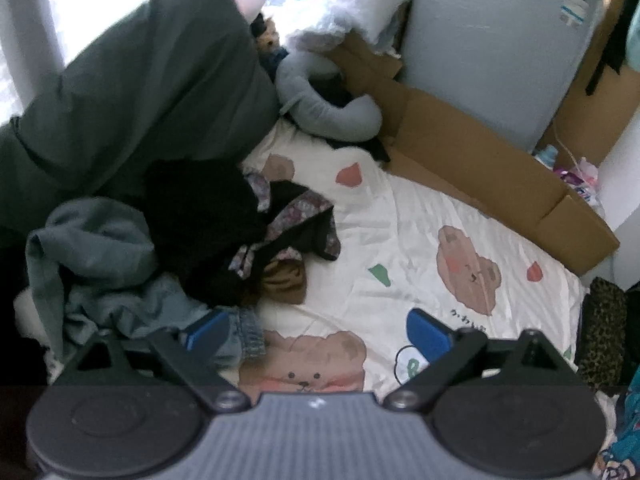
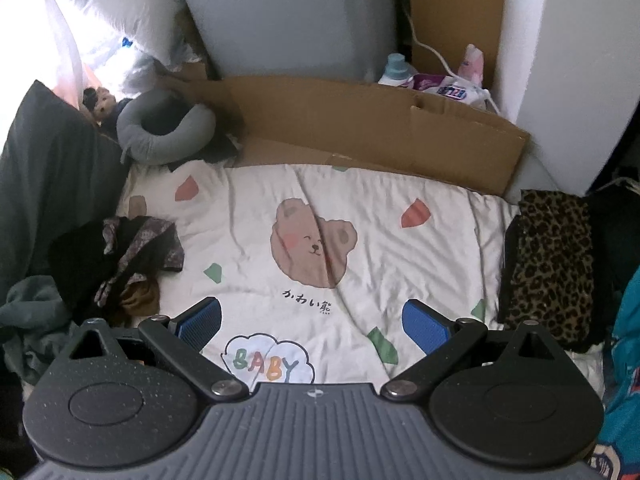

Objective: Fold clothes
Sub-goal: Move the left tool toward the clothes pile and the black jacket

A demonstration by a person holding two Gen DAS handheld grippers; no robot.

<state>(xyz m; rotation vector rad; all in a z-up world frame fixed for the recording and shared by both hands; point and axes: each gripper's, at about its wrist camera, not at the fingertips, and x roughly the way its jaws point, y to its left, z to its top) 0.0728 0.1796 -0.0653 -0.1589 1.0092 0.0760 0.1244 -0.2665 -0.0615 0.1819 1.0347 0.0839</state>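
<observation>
A heap of unfolded clothes lies at the left of a white bear-print blanket (image 1: pixel 400 240): a black garment with floral trim (image 1: pixel 224 224), a grey-green top (image 1: pixel 88 248), denim (image 1: pixel 236 336) and a brown piece (image 1: pixel 284 280). My left gripper (image 1: pixel 316 330) is open and empty, its left finger just over the denim. My right gripper (image 2: pixel 312 320) is open and empty above the blanket (image 2: pixel 360 240). The heap shows at the left in the right wrist view (image 2: pixel 132 256). A folded leopard-print garment (image 2: pixel 552 260) lies at the blanket's right edge.
A flattened cardboard box (image 2: pixel 360 128) borders the blanket's far side. A grey neck pillow (image 2: pixel 164 132) and a doll (image 2: pixel 100 100) sit at the far left. A dark green pillow (image 1: pixel 140 92) leans behind the heap. Bottles and packets (image 2: pixel 432 80) stand behind the cardboard.
</observation>
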